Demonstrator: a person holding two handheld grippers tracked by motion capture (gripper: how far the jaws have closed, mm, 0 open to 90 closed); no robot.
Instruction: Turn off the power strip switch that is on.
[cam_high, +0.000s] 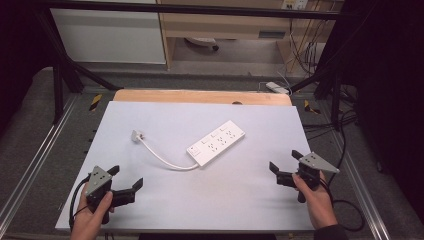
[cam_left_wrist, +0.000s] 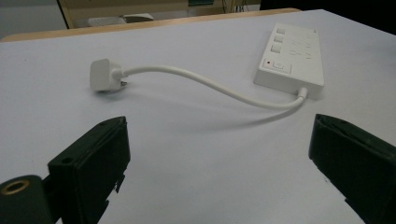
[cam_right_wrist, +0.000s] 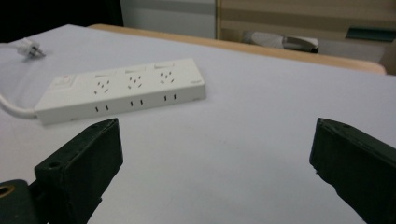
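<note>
left gripper (cam_high: 125, 180) and right gripper (cam_high: 285, 167) hovering low, jaws spread wide, holding nothing. power strip (cam_high: 216, 142) lying ahead, between both, plug (cam_high: 136, 135) beyond left gripper. likely light, rigid, slick; cord (cam_high: 165, 160) floppy. gripping across narrow sides looking best.

The power strip (cam_high: 216, 142) in front of me looks like smooth white plastic with a faint sheen, and its cord (cam_high: 162, 159) and plug (cam_left_wrist: 103, 74) have the same pale plastic skin. My left claw (cam_high: 126, 177) and right claw (cam_high: 284, 162) end in matt black plastic, a little scuffed at the edges. The table top (cam_high: 250, 200) is a matt, pale grey sheet, smooth and even, with a strip of bare light wood (cam_high: 200, 96) along its far edge.
</note>
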